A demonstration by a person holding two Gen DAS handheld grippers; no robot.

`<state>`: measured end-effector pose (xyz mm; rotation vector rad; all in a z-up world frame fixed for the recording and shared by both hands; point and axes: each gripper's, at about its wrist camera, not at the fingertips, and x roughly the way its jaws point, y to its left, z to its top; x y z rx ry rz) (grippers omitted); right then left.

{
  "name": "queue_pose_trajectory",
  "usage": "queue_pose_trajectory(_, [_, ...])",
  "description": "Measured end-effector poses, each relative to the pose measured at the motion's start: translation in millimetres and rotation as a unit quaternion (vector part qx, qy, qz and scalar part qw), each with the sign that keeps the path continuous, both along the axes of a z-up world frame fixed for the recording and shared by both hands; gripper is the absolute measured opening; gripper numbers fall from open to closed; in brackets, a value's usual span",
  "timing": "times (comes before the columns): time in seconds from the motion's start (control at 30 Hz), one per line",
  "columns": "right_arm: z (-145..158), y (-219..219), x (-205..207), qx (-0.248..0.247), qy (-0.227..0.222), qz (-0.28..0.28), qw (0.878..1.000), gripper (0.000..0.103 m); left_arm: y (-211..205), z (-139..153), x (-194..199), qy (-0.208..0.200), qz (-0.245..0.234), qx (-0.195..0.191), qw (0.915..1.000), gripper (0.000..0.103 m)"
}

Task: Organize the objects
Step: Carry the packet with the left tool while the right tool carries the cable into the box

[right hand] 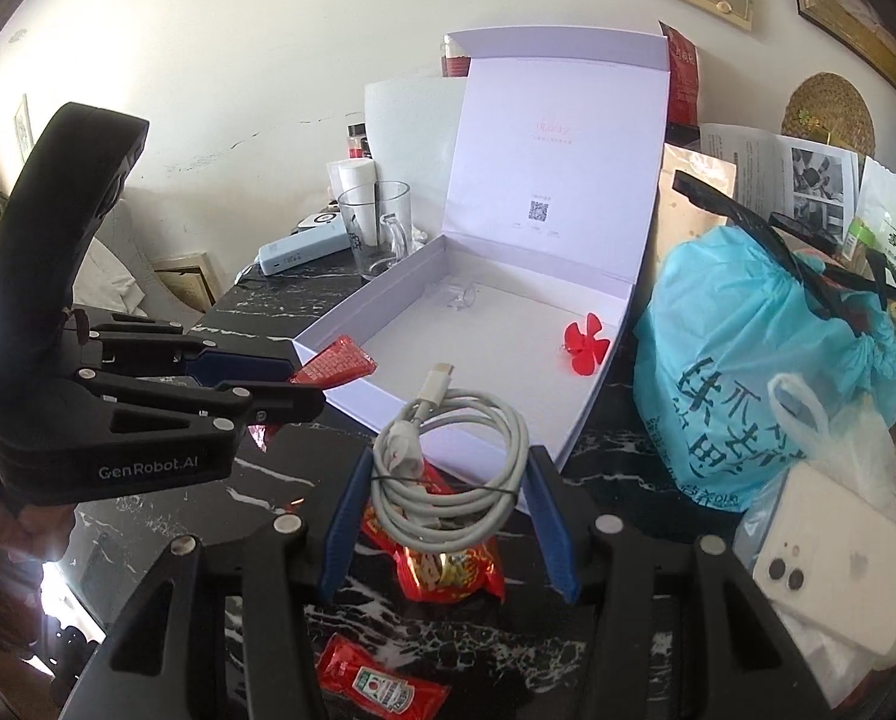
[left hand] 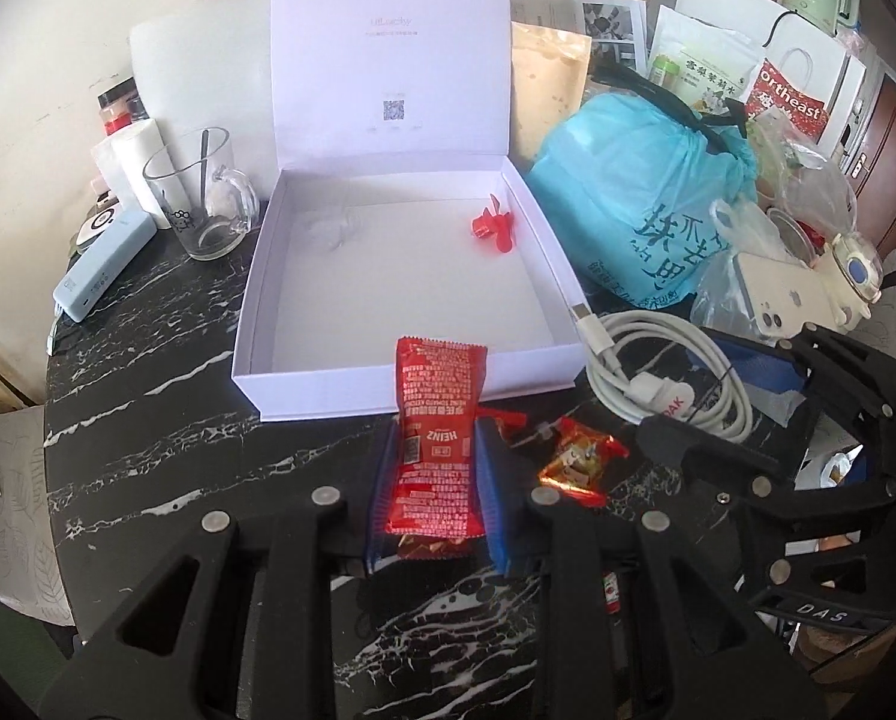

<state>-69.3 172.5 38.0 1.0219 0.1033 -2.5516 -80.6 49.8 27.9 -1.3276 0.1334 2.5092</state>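
My left gripper (left hand: 439,429) is shut on a red Heinz ketchup packet (left hand: 436,414), which it holds just before the front wall of an open white box (left hand: 328,390). From the right wrist view the left gripper (right hand: 307,387) is at the box's near corner with the packet (right hand: 334,363) sticking out over the rim. My right gripper (right hand: 448,456) is shut on a coiled white charging cable (right hand: 448,498), held above the table close to the box (right hand: 592,402). A red plastic propeller (right hand: 583,348) lies inside the box.
On the black marble table (left hand: 148,420) lie a red-gold snack wrapper (left hand: 580,459) and a second ketchup packet (right hand: 376,681). A glass mug (left hand: 199,198) and blue power bank (left hand: 103,270) stand left of the box. A blue plastic bag (left hand: 634,192) and white phone (left hand: 778,297) crowd its right.
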Motion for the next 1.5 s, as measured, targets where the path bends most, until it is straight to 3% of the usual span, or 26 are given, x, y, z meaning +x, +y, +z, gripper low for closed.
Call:
queue_pose_trajectory(0.5, [-3, -11, -77, -0.005, -0.003, 0.003, 1.0, 0.052, -6, -6, -72, -0.002, 0.001, -0.034, 0.9994, 0.025])
queue_pose_trajectory(1.13, [-17, -13, -159, 0.004, -0.016, -0.025, 1.0, 0.052, -11, -35, -155, -0.026, 0.006, -0.035, 0.999, 0.025])
queue_pose_trajectory(1.5, [-22, -12, -199, 0.008, -0.02, -0.044, 0.999, 0.052, -3, -38, -199, -0.016, -0.007, -0.052, 0.9985, 0.025])
